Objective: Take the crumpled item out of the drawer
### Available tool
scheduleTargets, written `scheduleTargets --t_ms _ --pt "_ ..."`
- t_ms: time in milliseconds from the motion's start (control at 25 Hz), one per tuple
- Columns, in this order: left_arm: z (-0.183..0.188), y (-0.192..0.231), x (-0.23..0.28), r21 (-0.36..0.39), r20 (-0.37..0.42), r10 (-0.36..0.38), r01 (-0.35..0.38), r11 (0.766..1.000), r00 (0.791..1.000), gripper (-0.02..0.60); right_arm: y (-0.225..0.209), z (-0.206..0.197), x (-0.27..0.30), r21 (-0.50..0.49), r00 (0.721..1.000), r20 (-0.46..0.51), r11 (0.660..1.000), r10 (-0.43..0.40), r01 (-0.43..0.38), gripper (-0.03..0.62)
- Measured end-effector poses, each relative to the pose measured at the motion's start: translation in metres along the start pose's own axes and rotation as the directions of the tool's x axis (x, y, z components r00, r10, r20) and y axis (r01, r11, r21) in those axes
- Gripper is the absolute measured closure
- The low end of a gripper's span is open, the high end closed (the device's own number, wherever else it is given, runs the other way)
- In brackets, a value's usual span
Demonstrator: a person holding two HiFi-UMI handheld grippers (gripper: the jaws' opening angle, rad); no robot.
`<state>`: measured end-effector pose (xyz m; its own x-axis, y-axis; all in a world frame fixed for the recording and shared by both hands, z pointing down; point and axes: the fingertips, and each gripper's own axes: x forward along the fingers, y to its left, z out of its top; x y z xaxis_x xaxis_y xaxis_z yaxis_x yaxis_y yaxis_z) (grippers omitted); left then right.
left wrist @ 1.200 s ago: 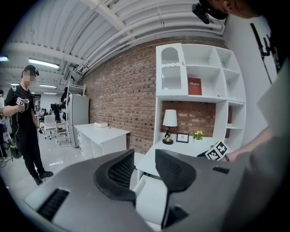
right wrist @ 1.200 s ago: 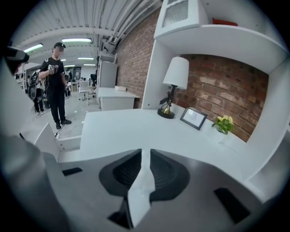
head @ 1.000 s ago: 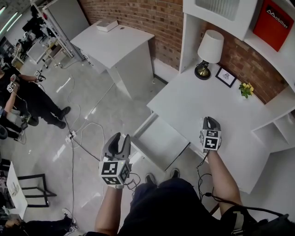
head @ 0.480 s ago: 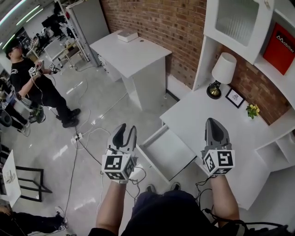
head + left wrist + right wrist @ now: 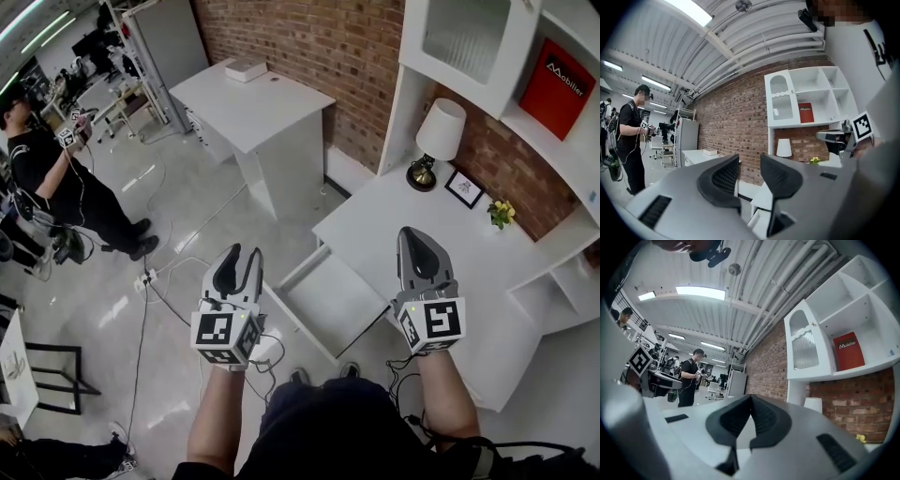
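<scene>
The white drawer (image 5: 328, 298) stands pulled out from the white desk (image 5: 394, 211), and its inside looks bare white in the head view. No crumpled item shows in any view. My left gripper (image 5: 241, 255) hangs in the air left of the drawer, over the floor, open with nothing between its fingers (image 5: 749, 161). My right gripper (image 5: 411, 234) is held above the desk's front edge, right of the drawer. Its jaws are shut tip to tip on nothing (image 5: 750, 397). Both grippers point away from me, level toward the brick wall.
A lamp (image 5: 436, 141), a small picture frame (image 5: 464, 189) and yellow flowers (image 5: 500, 213) stand at the desk's back. White shelves with a red box (image 5: 558, 64) rise above. A second white table (image 5: 253, 103) stands at left. Cables (image 5: 169, 281) lie on the floor; a person (image 5: 56, 178) stands far left.
The right gripper's jaws have shut. Both grippers have come up nearer the head camera, and the right one has moved back from over the desk toward its front edge.
</scene>
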<state>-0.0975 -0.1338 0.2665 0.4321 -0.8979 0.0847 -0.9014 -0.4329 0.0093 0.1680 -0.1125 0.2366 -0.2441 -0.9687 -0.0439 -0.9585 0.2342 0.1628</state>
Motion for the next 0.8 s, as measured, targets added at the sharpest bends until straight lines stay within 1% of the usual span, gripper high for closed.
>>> scheduleTargets --t_ms 120,320,480,640,800 --pt "-0.007 -0.006 0.000 0.003 -0.015 -0.013 0.013 1.000 1.000 0.442 0.001 -0.001 0.001 -0.013 1.000 0.008 1.000 0.003 -0.002 0.594" --pt "-0.012 -0.011 0.003 -0.005 -0.030 -0.027 0.027 1.000 0.999 0.442 -0.002 -0.006 0.004 -0.002 1.000 -0.015 1.000 -0.007 0.007 0.594" --pt "-0.015 -0.009 0.004 -0.011 -0.037 -0.028 0.028 1.000 0.999 0.442 0.000 -0.008 0.006 -0.007 1.000 -0.022 1.000 -0.003 0.003 0.594" --pt "-0.020 -0.008 0.005 -0.012 -0.047 -0.032 0.031 0.999 0.998 0.443 0.004 -0.009 0.008 -0.038 1.000 -0.021 0.999 -0.004 0.003 0.594" --pt "-0.023 -0.006 0.005 -0.015 -0.051 -0.032 0.032 0.999 0.998 0.443 0.006 -0.010 0.009 -0.034 1.000 -0.021 0.999 -0.001 0.000 0.594"
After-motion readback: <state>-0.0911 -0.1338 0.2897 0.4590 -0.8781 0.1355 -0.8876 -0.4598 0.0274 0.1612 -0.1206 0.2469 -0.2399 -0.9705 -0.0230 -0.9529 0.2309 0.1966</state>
